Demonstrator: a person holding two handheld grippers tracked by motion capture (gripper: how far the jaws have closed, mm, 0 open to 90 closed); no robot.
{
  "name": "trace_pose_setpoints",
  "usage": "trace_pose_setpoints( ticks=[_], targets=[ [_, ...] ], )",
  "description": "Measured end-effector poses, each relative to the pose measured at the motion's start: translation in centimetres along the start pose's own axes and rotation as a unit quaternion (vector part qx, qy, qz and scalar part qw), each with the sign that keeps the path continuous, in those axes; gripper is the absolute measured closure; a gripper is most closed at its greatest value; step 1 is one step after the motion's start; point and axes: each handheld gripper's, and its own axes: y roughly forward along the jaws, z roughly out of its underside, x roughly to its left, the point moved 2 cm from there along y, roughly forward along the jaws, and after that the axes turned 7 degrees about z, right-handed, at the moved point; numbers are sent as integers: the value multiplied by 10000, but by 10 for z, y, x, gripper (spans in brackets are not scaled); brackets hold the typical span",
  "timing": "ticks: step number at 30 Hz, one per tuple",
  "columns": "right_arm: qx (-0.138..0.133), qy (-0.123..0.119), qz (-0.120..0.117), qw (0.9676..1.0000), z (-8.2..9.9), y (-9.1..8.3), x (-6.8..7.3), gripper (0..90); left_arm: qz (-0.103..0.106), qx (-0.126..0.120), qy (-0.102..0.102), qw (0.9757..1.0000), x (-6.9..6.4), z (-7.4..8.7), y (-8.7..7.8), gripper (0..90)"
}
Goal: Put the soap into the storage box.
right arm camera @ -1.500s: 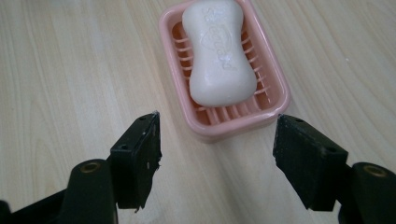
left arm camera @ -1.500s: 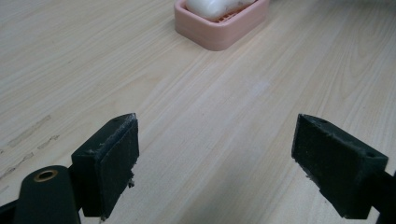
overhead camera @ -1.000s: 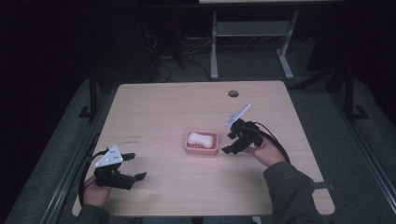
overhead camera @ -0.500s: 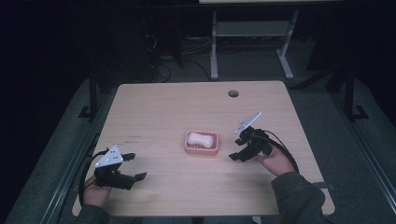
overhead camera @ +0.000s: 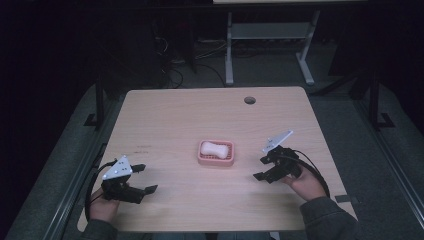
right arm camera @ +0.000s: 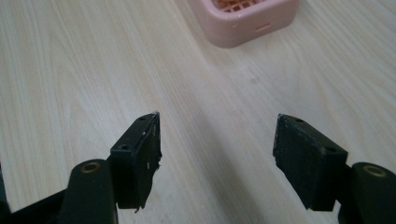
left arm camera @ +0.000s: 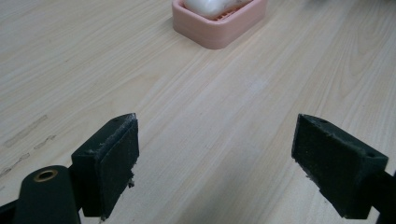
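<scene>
Table: pale wood top [overhead camera: 175, 120] with a round hole [overhead camera: 250, 100] near its far edge.
Dish: pink soap dish [overhead camera: 216, 153] sits mid-table, between my two grippers and apart from both.
Soap: white bar [overhead camera: 216, 148] lies in the dish.
Left gripper: my left gripper [overhead camera: 141, 178] is low at the near left corner of the table, jaws spread wide, gripping nothing; in the left gripper view [left arm camera: 217, 163] bare wood shows between the pads and the dish [left arm camera: 219, 21] is ahead, well apart.
Right gripper: my right gripper [overhead camera: 261, 168] is just right of the dish, jaws wide apart and empty; in the right gripper view [right arm camera: 217, 154] the dish [right arm camera: 247, 18] is close ahead, untouched.
Hands: my left hand [overhead camera: 102, 207] and right hand [overhead camera: 306, 182] hold the grippers from the near side.
</scene>
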Motion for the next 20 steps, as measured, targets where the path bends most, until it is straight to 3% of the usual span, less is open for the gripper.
trace_pose_setpoints(
  ticks=[15,20],
  targets=[
    [-138,233,131,9995,36,-11,16,304,8,35,20,10000,-1,0,1,148],
    [-417,458,220,9978,60,-15,32,261,9,46,40,10000,0,0,2,148]
  ],
)
